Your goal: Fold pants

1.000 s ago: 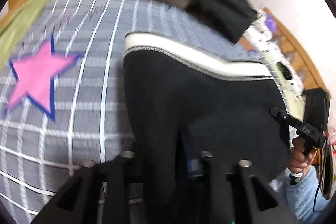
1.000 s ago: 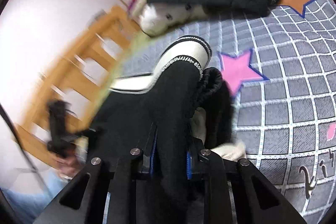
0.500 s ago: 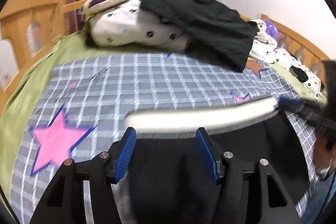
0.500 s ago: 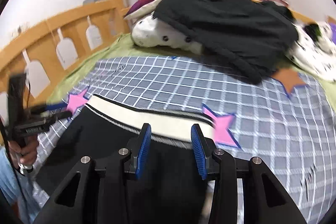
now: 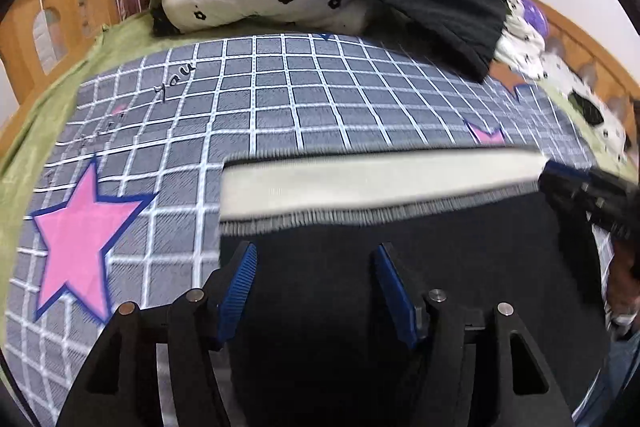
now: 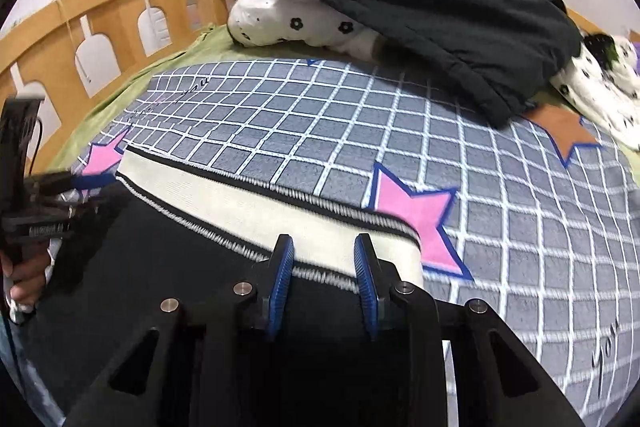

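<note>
- Both grippers have let go of the black pants [image 5: 400, 267] since a second ago, and the pants are now lying flat on the checked bedspread [image 5: 280, 99].
- Left gripper [image 5: 314, 279] is hovering with fingers spread wide.
- Right gripper [image 6: 324, 277] is hovering over the cream waistband [image 6: 248, 203], fingers apart.
- Pillows [image 6: 304, 23] are sitting beyond.

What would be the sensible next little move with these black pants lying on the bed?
Probably close the left gripper and right gripper on the pants again to start the next fold. Both are open and hold nothing, and the pants lie flat on the checked blanket, cream waistband spread straight at the far end.
</note>
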Action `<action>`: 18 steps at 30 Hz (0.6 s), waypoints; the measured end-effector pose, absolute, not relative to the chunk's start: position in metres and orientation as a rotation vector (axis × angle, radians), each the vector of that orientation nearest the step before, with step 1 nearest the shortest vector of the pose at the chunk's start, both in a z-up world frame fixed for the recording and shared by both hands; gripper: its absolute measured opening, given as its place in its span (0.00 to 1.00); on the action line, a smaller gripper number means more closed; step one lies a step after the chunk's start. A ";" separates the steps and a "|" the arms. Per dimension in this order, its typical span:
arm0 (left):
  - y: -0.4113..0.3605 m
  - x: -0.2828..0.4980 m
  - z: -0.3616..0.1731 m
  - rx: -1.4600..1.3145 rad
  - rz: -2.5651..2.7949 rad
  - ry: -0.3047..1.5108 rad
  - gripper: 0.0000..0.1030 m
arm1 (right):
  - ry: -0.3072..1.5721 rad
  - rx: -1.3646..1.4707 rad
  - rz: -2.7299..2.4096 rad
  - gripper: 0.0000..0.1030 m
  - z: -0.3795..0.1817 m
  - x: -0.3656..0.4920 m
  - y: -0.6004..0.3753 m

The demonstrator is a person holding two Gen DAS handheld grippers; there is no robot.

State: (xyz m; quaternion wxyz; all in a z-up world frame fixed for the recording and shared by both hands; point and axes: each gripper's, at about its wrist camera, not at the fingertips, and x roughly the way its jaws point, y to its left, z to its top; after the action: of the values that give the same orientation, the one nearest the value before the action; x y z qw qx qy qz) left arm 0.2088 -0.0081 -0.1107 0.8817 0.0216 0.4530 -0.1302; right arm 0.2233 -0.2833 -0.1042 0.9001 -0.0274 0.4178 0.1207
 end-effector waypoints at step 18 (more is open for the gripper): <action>0.031 0.019 -0.120 0.046 -0.343 0.939 0.59 | 0.885 -0.017 0.167 0.31 -0.120 0.032 -0.281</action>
State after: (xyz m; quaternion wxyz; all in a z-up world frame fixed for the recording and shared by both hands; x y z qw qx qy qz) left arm 0.0185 0.0306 -0.1202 0.8773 0.0220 0.4502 -0.1646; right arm 0.0324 -0.2815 -0.1195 0.9002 -0.0082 0.4278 0.0807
